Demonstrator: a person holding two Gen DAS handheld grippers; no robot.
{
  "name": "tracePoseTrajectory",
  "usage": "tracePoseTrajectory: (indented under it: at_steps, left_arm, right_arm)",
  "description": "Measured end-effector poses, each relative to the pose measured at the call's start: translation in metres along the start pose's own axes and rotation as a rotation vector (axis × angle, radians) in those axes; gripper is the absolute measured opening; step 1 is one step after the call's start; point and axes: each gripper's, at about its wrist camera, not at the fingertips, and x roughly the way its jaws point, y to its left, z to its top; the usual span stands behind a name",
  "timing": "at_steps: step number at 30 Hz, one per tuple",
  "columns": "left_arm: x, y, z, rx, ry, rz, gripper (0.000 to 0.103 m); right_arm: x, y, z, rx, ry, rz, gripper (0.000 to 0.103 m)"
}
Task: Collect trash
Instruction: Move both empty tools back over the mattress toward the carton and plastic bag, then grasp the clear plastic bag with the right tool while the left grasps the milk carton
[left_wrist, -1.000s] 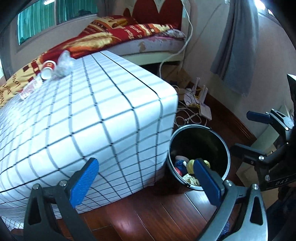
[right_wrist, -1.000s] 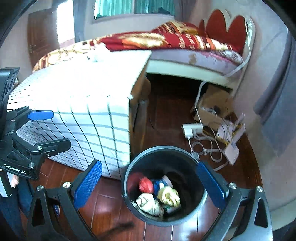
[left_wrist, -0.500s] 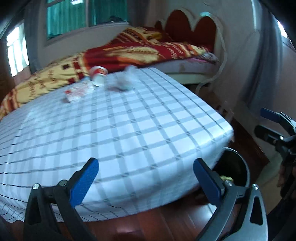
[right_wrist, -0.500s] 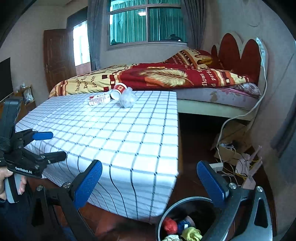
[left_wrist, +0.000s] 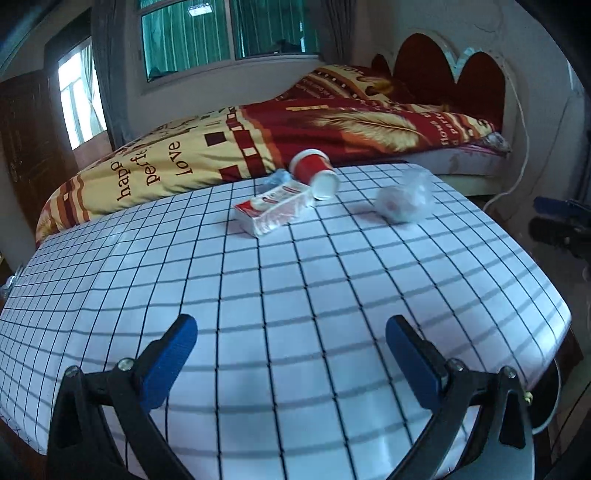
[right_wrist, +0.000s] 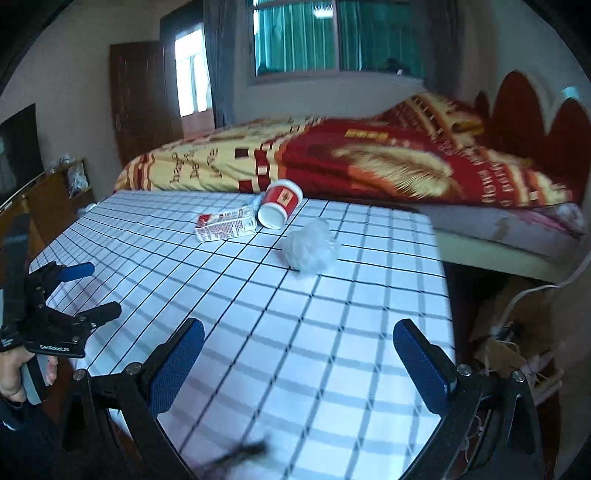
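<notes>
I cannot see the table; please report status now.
Left gripper and right gripper open, empty. Red cup, carton, crumpled plastic on table. Path unobstructed.

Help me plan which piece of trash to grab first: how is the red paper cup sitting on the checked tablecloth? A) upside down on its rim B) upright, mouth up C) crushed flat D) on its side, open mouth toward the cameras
D: the red paper cup lies on its side beside the carton, its white open mouth facing both wrist cameras.

A white, black-gridded tablecloth (left_wrist: 280, 295) carries a red-and-white paper cup (left_wrist: 316, 173), a red-printed white carton (left_wrist: 275, 208) and a seemingly clear bag (left_wrist: 404, 199).
</notes>
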Motion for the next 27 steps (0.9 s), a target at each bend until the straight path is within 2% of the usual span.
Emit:
tracePoseTrajectory:
  at_steps: [4, 10, 16, 18, 21, 24, 25, 27]
  left_arm:
    - [0.044, 0.025, 0.022, -0.033, 0.014, -0.023, 0.102]
    - [0.112, 0.048, 0.060, 0.024, 0.054, -0.050, 0.102]
    - [0.172, 0.053, 0.085, 0.111, 0.126, -0.094, 0.102]
    - [0.186, 0.050, 0.091, 0.139, 0.148, -0.103, 0.102]
    - [0.197, 0.047, 0.101, 0.152, 0.162, -0.171, 0.101]
    - [0.188, 0.040, 0.097, 0.130, 0.196, -0.305, 0.091]
    - [0.181, 0.036, 0.092, 0.142, 0.193, -0.317, 0.088]
    - [0.163, 0.025, 0.081, 0.175, 0.166, -0.291, 0.087]
  right_arm:
    - [0.059, -0.005, 0.025, -0.005, 0.059, 0.010, 0.103]
    - [0.134, -0.013, 0.046, -0.023, 0.136, -0.001, 0.102]
    - [0.181, -0.018, 0.058, -0.010, 0.183, 0.011, 0.088]
    - [0.193, -0.018, 0.061, -0.006, 0.198, 0.020, 0.078]
    - [0.202, -0.018, 0.063, -0.001, 0.216, 0.027, 0.062]
    - [0.202, -0.017, 0.061, 0.010, 0.214, 0.028, 0.056]
    - [0.201, -0.017, 0.060, 0.012, 0.214, 0.032, 0.056]
    - [0.197, -0.014, 0.057, 0.005, 0.211, 0.044, 0.055]
